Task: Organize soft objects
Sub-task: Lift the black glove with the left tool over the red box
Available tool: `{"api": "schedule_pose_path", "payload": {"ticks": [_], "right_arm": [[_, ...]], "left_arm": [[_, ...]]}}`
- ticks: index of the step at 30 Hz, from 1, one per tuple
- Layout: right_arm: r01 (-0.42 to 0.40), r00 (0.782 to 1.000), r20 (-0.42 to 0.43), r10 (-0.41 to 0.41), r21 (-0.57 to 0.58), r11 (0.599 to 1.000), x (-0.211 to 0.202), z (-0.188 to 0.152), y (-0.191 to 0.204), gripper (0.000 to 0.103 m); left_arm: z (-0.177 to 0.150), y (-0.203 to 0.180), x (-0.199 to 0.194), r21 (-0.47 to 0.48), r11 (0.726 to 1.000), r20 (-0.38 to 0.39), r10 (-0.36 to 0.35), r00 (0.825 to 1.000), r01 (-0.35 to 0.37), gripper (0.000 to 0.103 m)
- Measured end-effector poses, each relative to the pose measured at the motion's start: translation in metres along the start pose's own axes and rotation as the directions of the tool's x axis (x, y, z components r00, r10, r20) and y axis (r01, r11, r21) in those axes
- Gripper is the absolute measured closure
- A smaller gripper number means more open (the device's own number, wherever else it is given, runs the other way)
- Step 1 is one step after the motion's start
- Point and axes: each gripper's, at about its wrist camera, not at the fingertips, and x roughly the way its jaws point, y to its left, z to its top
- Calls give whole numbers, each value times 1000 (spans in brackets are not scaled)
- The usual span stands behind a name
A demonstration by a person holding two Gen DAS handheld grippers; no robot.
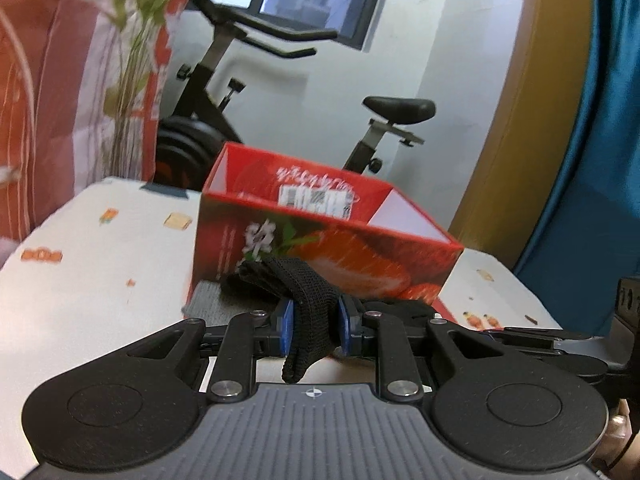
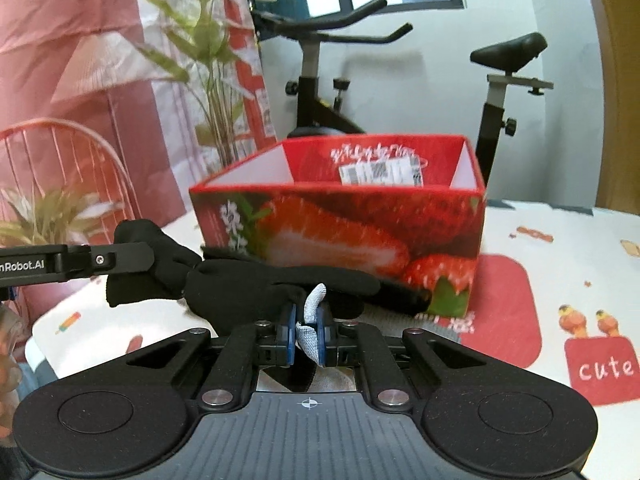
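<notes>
A red open-topped strawberry box (image 1: 320, 248) stands on the white patterned table (image 1: 100, 280); it also shows in the right wrist view (image 2: 360, 232). My left gripper (image 1: 314, 326) is shut on a black knitted glove (image 1: 308, 300) just in front of the box. A grey knitted cloth (image 1: 208, 306) lies under the glove. In the right wrist view my right gripper (image 2: 308, 338) is shut on an edge of the grey cloth (image 2: 314, 320). The black glove (image 2: 248, 284) lies across in front of it, pinched at its left end by the left gripper's finger (image 2: 100, 260).
An exercise bike (image 1: 224, 92) stands behind the table, also in the right wrist view (image 2: 320, 80). Pink curtains (image 2: 60, 40) and a green plant (image 2: 208, 60) are at the left. A pink wire chair (image 2: 60, 160) stands by the table's left side. Blue fabric (image 1: 592, 160) hangs at right.
</notes>
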Motion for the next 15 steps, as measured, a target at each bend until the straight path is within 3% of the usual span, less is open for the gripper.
{"api": "schedule_pose_path", "payload": {"ticks": [11,15], "right_arm": [[8,995,104,0,-75,997,3,63,-2,94],[30,992,122,-16,-117,993,17,90,-7,94]], "left_arm": [[43,-10,-3,42,999,96,-27,995,23,79],[66,-7,11,14,999,79,-43,996,42,79]]}}
